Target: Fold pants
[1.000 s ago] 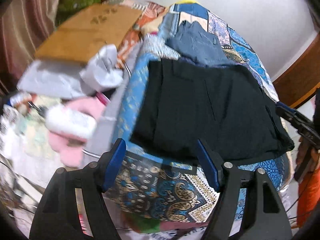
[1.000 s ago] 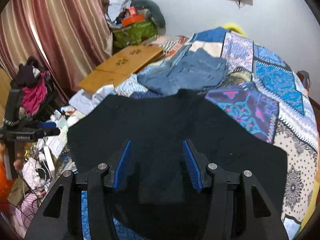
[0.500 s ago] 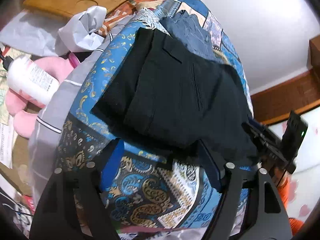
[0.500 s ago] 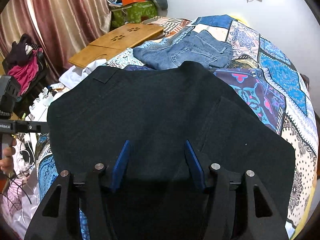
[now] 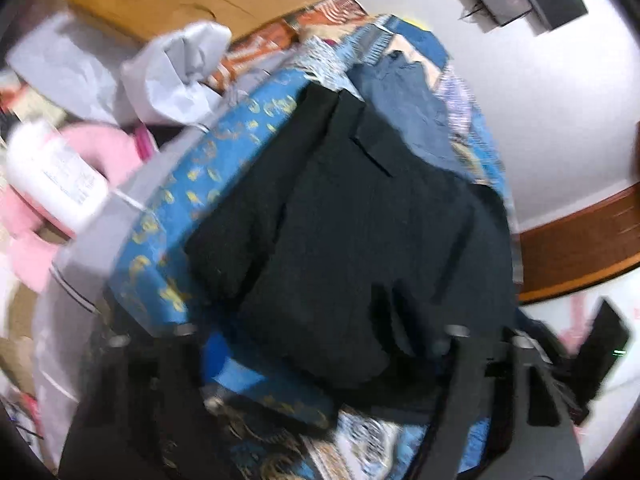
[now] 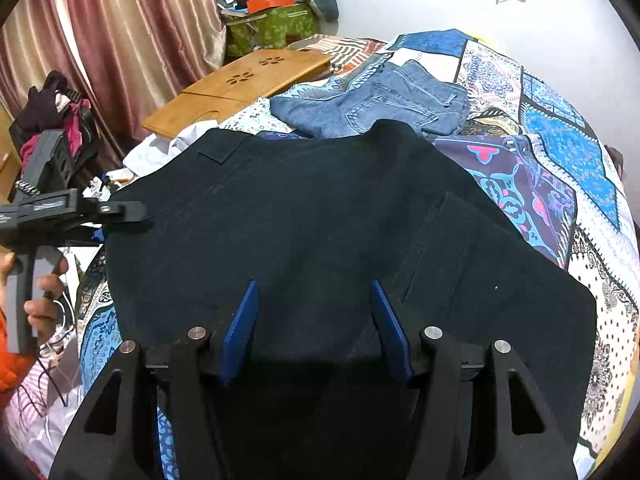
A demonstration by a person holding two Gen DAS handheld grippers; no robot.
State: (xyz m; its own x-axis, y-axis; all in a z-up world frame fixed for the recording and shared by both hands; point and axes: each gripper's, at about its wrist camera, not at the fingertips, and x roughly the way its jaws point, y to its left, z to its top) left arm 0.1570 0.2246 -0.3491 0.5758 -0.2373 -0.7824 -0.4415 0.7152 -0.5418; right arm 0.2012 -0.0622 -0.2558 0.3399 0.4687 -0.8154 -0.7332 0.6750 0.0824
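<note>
Black pants (image 6: 320, 216) lie folded flat on a patterned bedspread (image 6: 560, 152); they also show in the blurred left wrist view (image 5: 360, 240). My right gripper (image 6: 314, 300) is open just above the near part of the pants, holding nothing. My left gripper (image 5: 320, 344) is open at the pants' near edge, its fingers dark and blurred; from the right wrist view it (image 6: 124, 214) reaches the pants' left edge, held by a hand (image 6: 40, 304).
Blue jeans (image 6: 380, 104) lie folded beyond the black pants. A wooden lap table (image 6: 240, 84) and loose clothes sit at the bed's far left. A white bottle (image 5: 52, 176) and pink item (image 5: 100, 152) lie beside the bed. Curtains (image 6: 120, 40) hang at left.
My left gripper has moved in toward the pants' edge and tilted; its view is now blurred. My right gripper has lowered and moved forward over the pants. Both stay open.
</note>
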